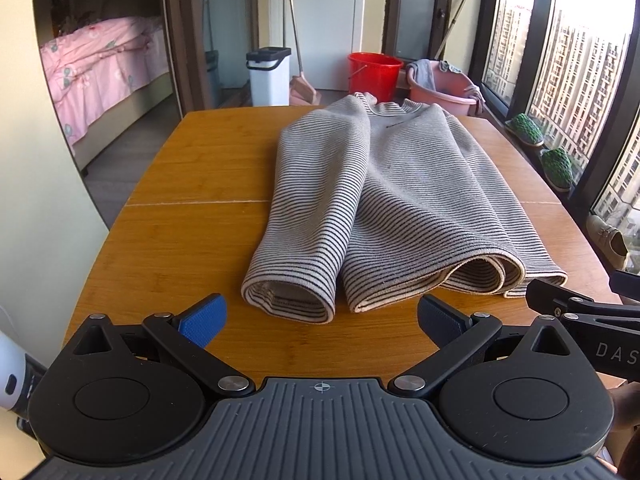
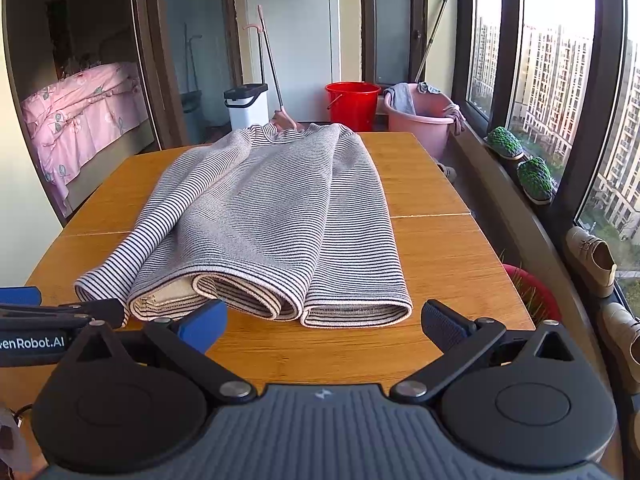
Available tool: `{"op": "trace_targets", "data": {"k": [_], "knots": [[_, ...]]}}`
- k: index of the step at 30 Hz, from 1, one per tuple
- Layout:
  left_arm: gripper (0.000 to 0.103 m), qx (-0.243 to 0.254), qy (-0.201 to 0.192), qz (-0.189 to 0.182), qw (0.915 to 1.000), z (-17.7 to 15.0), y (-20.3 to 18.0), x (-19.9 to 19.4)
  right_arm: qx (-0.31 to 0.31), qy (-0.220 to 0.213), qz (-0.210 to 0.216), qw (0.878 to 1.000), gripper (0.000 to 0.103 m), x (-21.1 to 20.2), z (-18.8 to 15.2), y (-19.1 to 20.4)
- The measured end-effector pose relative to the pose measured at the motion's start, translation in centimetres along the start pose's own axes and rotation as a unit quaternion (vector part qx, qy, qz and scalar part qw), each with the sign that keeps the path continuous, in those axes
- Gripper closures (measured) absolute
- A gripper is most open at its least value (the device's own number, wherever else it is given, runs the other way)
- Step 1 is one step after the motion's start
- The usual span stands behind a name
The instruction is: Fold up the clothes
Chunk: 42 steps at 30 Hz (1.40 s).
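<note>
From the left wrist, the left hand-held gripper point(image 1: 320, 322) stood wide open and empty above the wooden worktop point(image 1: 180, 240), just short of the striped garment point(image 1: 384, 208), which lay folded lengthwise. From the right wrist, the right hand-held gripper point(image 2: 324, 326) likewise gaped empty near the garment's hem point(image 2: 356, 314).

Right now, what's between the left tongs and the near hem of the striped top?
Only bare wooden table: the left wrist view shows a strip of tabletop between the open left tongs and the striped top.
</note>
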<state>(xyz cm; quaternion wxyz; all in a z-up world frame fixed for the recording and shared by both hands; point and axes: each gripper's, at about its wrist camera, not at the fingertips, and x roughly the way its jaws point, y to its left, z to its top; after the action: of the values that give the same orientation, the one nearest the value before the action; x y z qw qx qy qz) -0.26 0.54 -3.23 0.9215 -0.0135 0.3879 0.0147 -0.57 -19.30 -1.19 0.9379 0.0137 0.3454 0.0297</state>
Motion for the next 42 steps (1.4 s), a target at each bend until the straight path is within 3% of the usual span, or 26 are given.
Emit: {"op": "trace_targets", "data": {"k": [42], "knots": [[0.0, -0.003, -0.004, -0.002, 1.0, 0.02, 0.07, -0.18, 0.005, 0.001, 0.004, 1.0, 0.0, 0.13, -0.15, -0.53]]}}
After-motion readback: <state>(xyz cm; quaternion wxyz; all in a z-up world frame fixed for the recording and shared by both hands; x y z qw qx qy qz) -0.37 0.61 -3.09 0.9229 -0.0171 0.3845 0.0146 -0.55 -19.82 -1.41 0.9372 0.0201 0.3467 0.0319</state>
